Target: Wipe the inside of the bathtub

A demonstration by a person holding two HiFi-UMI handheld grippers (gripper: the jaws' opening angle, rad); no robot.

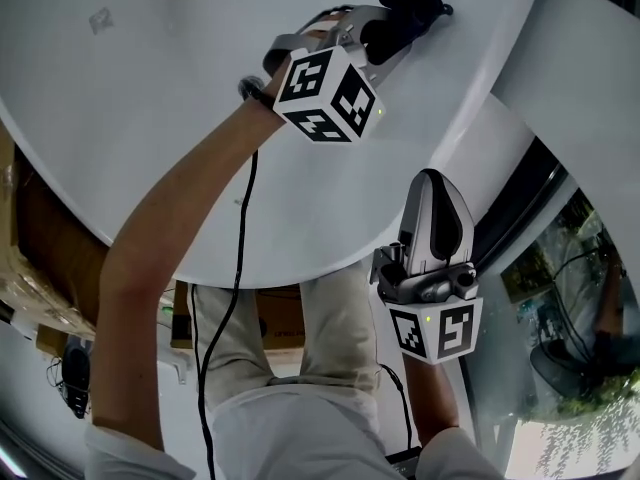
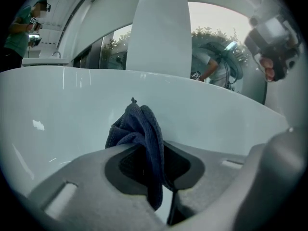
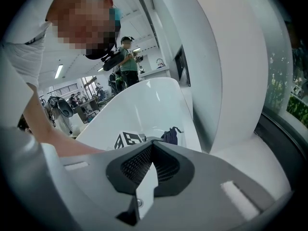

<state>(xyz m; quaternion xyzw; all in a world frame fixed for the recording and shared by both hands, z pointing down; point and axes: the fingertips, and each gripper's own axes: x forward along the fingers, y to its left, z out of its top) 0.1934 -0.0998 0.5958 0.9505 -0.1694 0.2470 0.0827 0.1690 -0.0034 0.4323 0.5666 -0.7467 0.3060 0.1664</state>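
The white bathtub (image 1: 200,118) fills the top of the head view. A dark blue cloth (image 1: 412,6) is bunched against its inner wall, and my left gripper (image 1: 395,30) is shut on it, reaching in over the rim. In the left gripper view the cloth (image 2: 142,129) hangs folded between the pads, in front of the tub's pale wall (image 2: 57,124). My right gripper (image 1: 432,186) is held outside the tub by the rim, shut with nothing in it. In the right gripper view (image 3: 150,153) it looks along the tub (image 3: 144,105) toward the cloth (image 3: 171,135).
A white column (image 1: 585,78) stands right of the tub, with a window and greenery behind it. A black cable (image 1: 238,268) runs down along the left arm. Cardboard boxes (image 1: 30,268) sit at the left. A person (image 2: 26,25) stands far off.
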